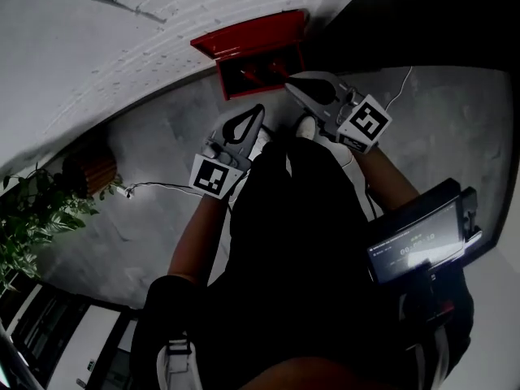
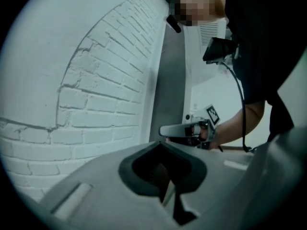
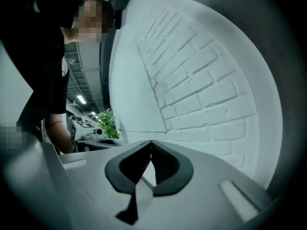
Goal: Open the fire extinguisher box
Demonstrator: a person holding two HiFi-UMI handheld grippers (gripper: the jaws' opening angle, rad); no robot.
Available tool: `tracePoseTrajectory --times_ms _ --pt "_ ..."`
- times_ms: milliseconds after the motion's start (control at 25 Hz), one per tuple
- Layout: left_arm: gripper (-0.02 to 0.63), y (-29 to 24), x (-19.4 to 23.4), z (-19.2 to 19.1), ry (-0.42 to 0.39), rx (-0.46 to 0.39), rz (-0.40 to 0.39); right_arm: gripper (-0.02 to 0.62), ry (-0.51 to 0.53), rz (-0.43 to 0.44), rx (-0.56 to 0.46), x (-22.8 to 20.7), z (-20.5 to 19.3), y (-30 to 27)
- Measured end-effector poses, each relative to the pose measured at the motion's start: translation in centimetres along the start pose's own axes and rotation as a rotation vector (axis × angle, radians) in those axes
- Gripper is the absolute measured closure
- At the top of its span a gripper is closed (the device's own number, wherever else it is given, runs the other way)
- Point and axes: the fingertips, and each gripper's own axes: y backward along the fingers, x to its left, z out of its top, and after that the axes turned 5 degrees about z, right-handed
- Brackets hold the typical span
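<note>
Person wore a black top (image 1: 292, 218) with short sleeves. Above it were the grey left gripper (image 1: 260, 109) and right gripper (image 1: 288, 87), both carrying black-white marker cubes (image 1: 370, 123). A thin white cable (image 1: 402, 88) ran off the right one.

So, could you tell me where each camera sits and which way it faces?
Head view: on the person's head, facing steeply down at the red box by the brick wall; shows torso, left gripper, right gripper.
Left gripper view: on that gripper, facing along its shut jaws toward the wall; shows the right gripper and its hand.
Right gripper view: on that gripper, facing along its shut jaws toward the wall and a plant; shows a forearm.
Both gripper views share the wall.
</note>
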Motion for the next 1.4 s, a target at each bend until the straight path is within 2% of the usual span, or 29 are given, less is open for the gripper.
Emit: tracePoseTrajectory --times_ms 160,400,480,640,1160,1400 --pt "0.603 1.8 -1.2 3.9 0.002 -0.033 0.004 0.586 0.089 0.073 0.028 4.6 3.6 0.6" --pt "0.603 5.1 -5.2 10.0 -0.020 -0.078 0.014 0.585 0.123 0.118 0.024 11.0 9.6 3.0" --pt "0.603 5.6 -5.3 10.8 -0.023 -0.093 0.029 0.585 0.126 0.131 0.017 12.1 10.3 2.9" --pt "0.603 6.4 -4.1 10.7 -0.008 -0.094 0.043 0.586 0.135 0.143 0.008 12.8 9.9 1.7" --pt "0.603 5.5 -3.9 12.2 -0.056 -0.126 -0.015 0.586 0.167 0.122 0.003 12.0 9.9 0.2" --pt "0.603 5.7 -4.0 12.0 -0.061 -0.117 -0.016 0.585 0.166 0.119 -0.004 11.7 9.9 0.0"
